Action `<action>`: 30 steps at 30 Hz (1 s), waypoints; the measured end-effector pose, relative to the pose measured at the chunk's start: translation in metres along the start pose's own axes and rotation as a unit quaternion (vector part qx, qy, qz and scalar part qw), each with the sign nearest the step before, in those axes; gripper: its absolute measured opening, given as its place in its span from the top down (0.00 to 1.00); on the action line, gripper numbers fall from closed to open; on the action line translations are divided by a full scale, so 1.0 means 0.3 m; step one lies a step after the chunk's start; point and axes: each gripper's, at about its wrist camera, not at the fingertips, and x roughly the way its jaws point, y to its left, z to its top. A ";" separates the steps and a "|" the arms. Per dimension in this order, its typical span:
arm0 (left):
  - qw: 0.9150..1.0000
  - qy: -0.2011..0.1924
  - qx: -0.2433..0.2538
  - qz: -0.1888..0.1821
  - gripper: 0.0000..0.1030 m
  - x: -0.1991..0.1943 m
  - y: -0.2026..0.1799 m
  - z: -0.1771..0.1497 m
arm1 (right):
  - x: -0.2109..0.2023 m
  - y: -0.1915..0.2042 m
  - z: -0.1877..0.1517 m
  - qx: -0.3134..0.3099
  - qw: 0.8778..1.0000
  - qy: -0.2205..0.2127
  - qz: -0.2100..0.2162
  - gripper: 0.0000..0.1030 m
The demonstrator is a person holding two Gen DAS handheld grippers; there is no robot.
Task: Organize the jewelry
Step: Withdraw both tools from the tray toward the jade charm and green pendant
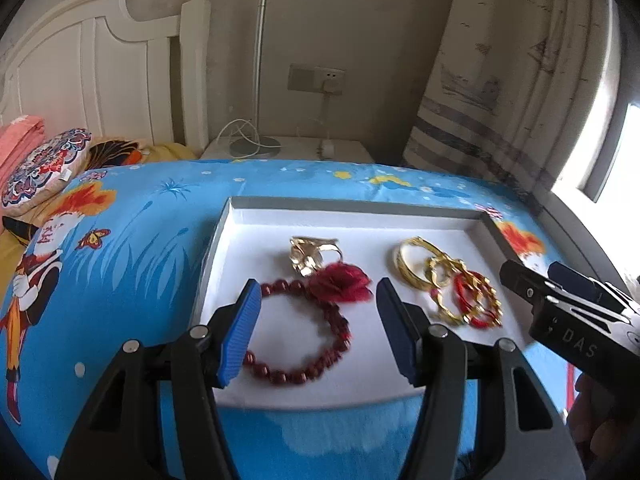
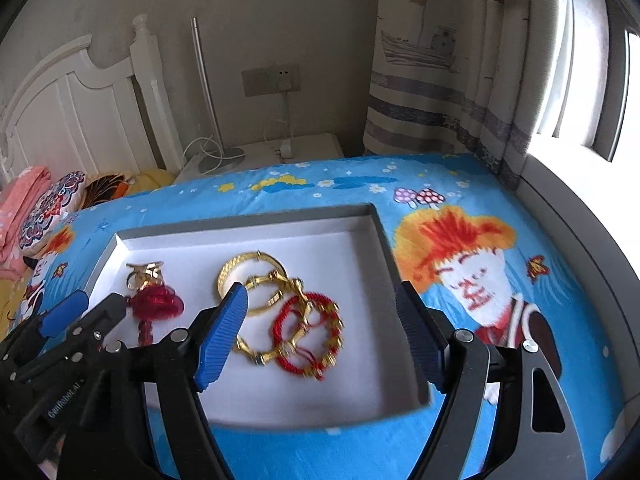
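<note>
A shallow white tray (image 1: 232, 220) lies on the blue cartoon bedsheet (image 1: 140, 220). Inside it, a dark red bead bracelet (image 1: 304, 374) sits at the near left, gold bangles (image 1: 416, 264) and red cord bracelets (image 1: 476, 300) at the right. The left gripper (image 1: 318, 330) hangs spread over the beads; the right gripper (image 2: 320, 336) gapes above the tray's bangles.

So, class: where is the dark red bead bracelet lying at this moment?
In the left wrist view, the dark red bead bracelet lies in the near left part of the white tray, between the open left gripper fingers, just below the red tassel charm.
</note>
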 end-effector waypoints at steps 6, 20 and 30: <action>0.999 0.006 0.013 -0.036 0.44 -0.089 -0.022 -0.081 | -0.072 -0.043 -0.080 -0.007 1.000 0.012 0.003 0.30; 0.989 0.020 0.108 -0.099 0.44 -0.271 -0.054 -0.273 | -0.213 -0.047 -0.295 -0.095 0.993 0.054 0.048 0.30; 0.987 0.017 0.121 -0.106 0.44 -0.307 -0.064 -0.302 | -0.234 -0.005 -0.348 -0.157 0.979 0.092 0.090 0.49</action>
